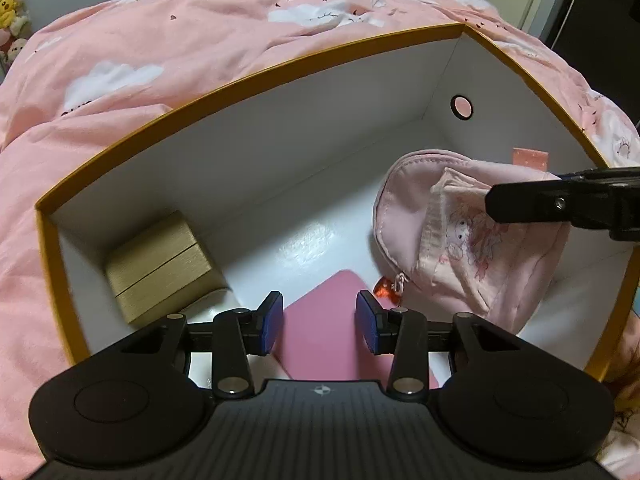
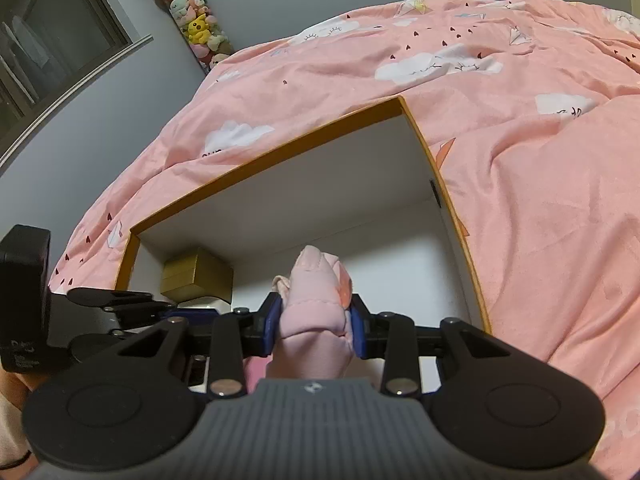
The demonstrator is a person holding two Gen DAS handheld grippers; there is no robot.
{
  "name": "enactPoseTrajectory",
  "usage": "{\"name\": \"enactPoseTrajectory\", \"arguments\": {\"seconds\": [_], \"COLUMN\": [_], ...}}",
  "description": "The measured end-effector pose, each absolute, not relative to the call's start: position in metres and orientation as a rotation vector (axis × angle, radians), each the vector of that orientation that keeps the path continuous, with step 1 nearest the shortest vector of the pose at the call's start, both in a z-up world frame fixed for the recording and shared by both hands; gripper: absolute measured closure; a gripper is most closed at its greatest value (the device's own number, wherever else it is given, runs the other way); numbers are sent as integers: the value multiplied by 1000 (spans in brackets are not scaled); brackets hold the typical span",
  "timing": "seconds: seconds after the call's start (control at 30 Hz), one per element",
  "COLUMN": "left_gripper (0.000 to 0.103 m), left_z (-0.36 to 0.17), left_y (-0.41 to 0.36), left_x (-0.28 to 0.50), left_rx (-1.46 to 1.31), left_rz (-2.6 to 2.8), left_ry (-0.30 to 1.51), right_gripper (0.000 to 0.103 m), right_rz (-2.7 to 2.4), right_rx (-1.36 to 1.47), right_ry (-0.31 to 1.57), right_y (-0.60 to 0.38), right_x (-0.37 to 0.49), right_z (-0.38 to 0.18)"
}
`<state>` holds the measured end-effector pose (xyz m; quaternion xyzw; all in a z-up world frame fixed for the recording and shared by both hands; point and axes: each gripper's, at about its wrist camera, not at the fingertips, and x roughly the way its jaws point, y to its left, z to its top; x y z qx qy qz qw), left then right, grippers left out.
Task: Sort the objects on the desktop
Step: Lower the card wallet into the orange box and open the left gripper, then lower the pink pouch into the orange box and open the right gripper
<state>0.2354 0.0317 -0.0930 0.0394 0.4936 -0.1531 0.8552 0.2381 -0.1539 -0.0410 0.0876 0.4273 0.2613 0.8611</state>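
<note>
An orange-rimmed box [image 1: 240,77] with white inside walls lies on a bed. My left gripper [image 1: 320,322] is open low inside it, and a flat pink case [image 1: 320,336] lies on the box floor under its blue pads, which do not press on it. A small gold box [image 1: 160,268] stands in the left corner. My right gripper [image 2: 314,326] is shut on a pale pink pouch [image 2: 316,304] with a cartoon print and a red charm [image 1: 386,290]. It holds the pouch over the right half of the box [image 2: 260,165]. One black finger [image 1: 520,200] of it reaches in from the right.
A pink duvet [image 1: 200,40] with white clouds surrounds the box. A small pink card [image 1: 529,157] leans on the far wall behind the pouch, under a round hole [image 1: 461,107]. Plush toys [image 2: 196,20] hang by a grey wall beside a dark window [image 2: 52,40].
</note>
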Motion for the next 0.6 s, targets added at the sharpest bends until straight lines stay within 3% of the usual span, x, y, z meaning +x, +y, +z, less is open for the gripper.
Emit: {"name": "enactPoseTrajectory", "arguments": {"seconds": [0.6], "left_gripper": [56], "left_z": [-110], "left_y": [24], "left_x": [254], "left_rx": [1], "left_rz": [-442], "left_ry": [1182], "right_gripper": [65], "right_rz": [540], "right_rx": [160], "right_ry": [822], "right_y": [-157], "right_x": [242], "right_z": [-23]}}
